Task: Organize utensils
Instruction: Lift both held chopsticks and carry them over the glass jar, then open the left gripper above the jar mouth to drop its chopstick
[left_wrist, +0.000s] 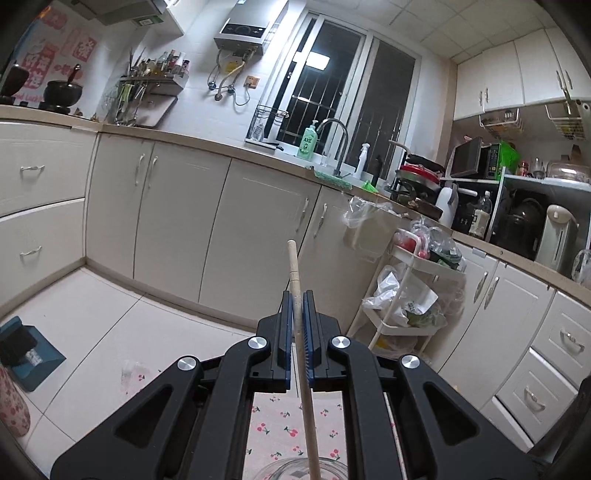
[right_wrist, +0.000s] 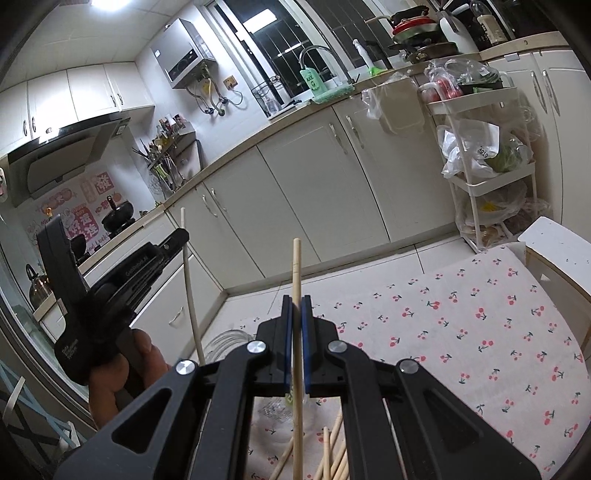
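Holding one chopstick apiece, both grippers hover above the cherry-print bench (right_wrist: 480, 332). Notes run left to right across the right wrist view.

Far left: a hand (right_wrist: 125, 365) carries the left gripper (right_wrist: 181, 236), seen side-on. Its pale chopstick (right_wrist: 190, 288) stands nearly upright, top end clear above the tool, lower end dropping toward a clear glass jar (right_wrist: 225, 341) just behind the right gripper's linkage. Left wrist view agrees: left gripper (left_wrist: 298, 332) jaws clamped on the stick (left_wrist: 295, 280), and a glass rim (left_wrist: 299, 467) directly under the shaft at the frame's bottom edge.

Centre: right gripper (right_wrist: 296, 332), jaws closed tight on a second chopstick (right_wrist: 296, 266), long axis also near vertical, a little tilted. More clear glass or plastic shows through the linkage below it; cannot tell whether this is the same jar.

Lower centre-right: a loose bundle of chopsticks (right_wrist: 332, 458) lying flat on the cloth, fanned, unsorted.

Judgement: the jar lies below both sticks, and each stick's axis already points down at it. The left stick looks nearer the mouth, so it probably drops first; the right must shift left or wait. Risk: a stick clipping the rim.
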